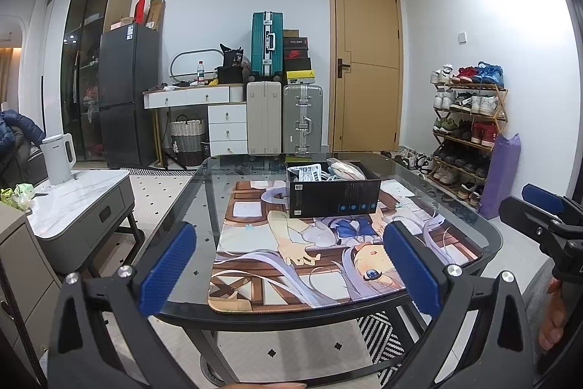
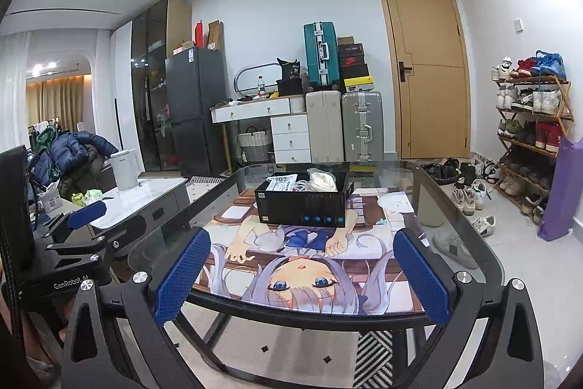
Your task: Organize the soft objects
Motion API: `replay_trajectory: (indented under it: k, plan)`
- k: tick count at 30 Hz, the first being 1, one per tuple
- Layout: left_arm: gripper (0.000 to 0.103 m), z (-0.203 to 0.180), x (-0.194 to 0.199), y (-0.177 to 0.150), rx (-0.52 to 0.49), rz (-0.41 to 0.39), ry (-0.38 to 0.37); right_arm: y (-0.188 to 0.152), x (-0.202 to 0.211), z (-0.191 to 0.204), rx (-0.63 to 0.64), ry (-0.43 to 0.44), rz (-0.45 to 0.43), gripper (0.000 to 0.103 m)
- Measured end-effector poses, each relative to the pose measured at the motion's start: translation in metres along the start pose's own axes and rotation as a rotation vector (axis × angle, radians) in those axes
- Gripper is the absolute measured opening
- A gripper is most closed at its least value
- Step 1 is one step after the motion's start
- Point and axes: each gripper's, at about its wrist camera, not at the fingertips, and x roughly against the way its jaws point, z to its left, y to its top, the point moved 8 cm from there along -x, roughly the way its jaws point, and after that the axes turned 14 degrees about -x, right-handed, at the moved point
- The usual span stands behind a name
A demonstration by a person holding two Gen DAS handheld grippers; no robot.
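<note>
Both wrist views forward, sharing table (image 1: 204,206)

I read "GenRobot.AI" in white on the left gripper's (image 2: 85,212) black body. A black bag (image 2: 291,70) on the desk (image 2: 255,108) bears the number "36". Other labels are too small to read.

1. The black box (image 1: 333,194) on the printed mat (image 1: 309,254) shows its outer walls; its floor and the lower parts of the contents are hidden by its near wall.
2. The white bundle (image 2: 320,181) in the box is too small to tell apart from the cords beside it.
3. Print on the packet (image 2: 280,184) at the box's left end is too small to read.
4. The glass table (image 1: 204,206) hides its near legs behind the left gripper (image 1: 288,267).
5. The right gripper (image 1: 543,203) is cut by the picture's right edge in the left wrist view.
</note>
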Motion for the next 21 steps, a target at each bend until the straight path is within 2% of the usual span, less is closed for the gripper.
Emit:
replay_trajectory:
  k: [21]
  plan:
    - [0.103, 0.0028, -0.0059, -0.0036, 0.013, 0.028, 0.000, 0.0003, 0.0006, 0.0004, 0.001, 0.000, 0.001, 0.102]
